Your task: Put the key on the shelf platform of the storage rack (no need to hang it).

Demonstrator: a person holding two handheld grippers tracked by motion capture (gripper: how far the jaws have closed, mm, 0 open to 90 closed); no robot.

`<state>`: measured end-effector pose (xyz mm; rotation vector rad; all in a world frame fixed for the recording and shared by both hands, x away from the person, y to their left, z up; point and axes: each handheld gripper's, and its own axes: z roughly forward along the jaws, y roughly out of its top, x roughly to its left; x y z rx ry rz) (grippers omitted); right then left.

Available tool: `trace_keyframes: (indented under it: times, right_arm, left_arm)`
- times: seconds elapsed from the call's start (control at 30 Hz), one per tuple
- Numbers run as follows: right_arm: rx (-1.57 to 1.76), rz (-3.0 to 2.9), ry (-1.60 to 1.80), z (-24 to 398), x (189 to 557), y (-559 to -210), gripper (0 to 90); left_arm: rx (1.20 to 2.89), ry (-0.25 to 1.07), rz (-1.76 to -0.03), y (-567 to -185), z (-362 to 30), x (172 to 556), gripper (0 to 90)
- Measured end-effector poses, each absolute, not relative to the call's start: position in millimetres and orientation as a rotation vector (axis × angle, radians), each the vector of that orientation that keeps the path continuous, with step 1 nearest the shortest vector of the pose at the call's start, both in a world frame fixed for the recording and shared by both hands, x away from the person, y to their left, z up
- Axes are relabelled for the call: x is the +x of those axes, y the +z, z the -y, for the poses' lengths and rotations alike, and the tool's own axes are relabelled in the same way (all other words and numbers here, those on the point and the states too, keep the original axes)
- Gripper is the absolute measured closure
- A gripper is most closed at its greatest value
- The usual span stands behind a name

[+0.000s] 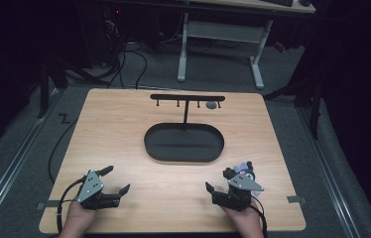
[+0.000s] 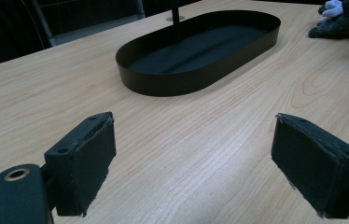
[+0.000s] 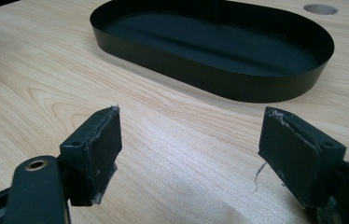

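Fingers of both the left gripper (image 1: 115,179) and right gripper (image 1: 216,180) stand spread and empty on the table (image 1: 124,119), so work looks unstarted; next likely comes a reach to the small soft object (image 1: 243,168) beside the right gripper, near the black tray (image 1: 183,157).

Dim room, grey carpet floor (image 1: 20,163), white-legged desk (image 1: 223,37) at the back, cables (image 1: 129,59) trailing beneath.

Count, high view. Wooden table (image 1: 124,129): one, mid-frame. Black oval tray (image 1: 149,144): one, at centre. T-shaped black rack (image 1: 187,97): one, rising from the tray, with four small pegs under its bar. Handheld grippers: two, the left gripper (image 1: 115,179) lower left, the right gripper (image 1: 217,180) lower right. White-legged desk (image 1: 256,64): one, top of frame.
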<state>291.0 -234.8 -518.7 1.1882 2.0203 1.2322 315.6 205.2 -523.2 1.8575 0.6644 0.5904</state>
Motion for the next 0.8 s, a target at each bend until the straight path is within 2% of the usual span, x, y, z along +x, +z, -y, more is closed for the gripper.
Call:
trace_keyframes:
  times: [0.8]
  right_arm:
    - [1.154, -2.035, 1.235, 234.3, 286.3, -515.0, 22.7]
  left_arm:
    - [1.868, 0.608, -0.647, -524.0, -202.5, 314.3, 13.5]
